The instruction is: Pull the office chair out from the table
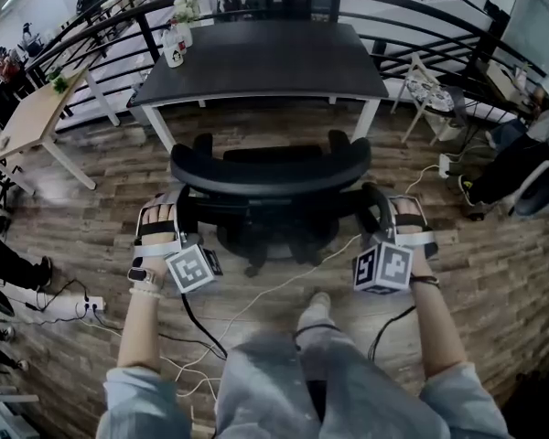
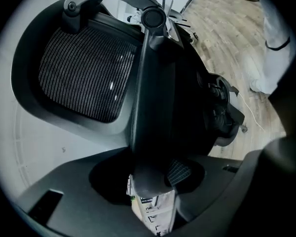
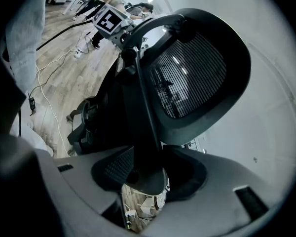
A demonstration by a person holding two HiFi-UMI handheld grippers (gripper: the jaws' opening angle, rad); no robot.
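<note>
In the head view the black office chair (image 1: 270, 167) stands a little way back from the dark table (image 1: 265, 58), its curved mesh back toward me. My left gripper (image 1: 183, 213) holds the back's left edge and my right gripper (image 1: 377, 213) its right edge. In the left gripper view the chair's back frame (image 2: 148, 107) runs up between the jaws of the left gripper (image 2: 150, 181), and a ribbed pad (image 2: 178, 172) lies against it. The right gripper view has the frame bar (image 3: 145, 122) in the same way inside the right gripper (image 3: 145, 177). Both are shut on the frame.
White bottles (image 1: 174, 46) stand on the table's far left corner. A wooden desk (image 1: 32, 117) is at the left and a folding stand (image 1: 430, 90) at the right. A power strip (image 1: 73, 305) and cables (image 1: 284, 286) lie on the wood floor. My legs (image 1: 293, 382) are right behind the chair.
</note>
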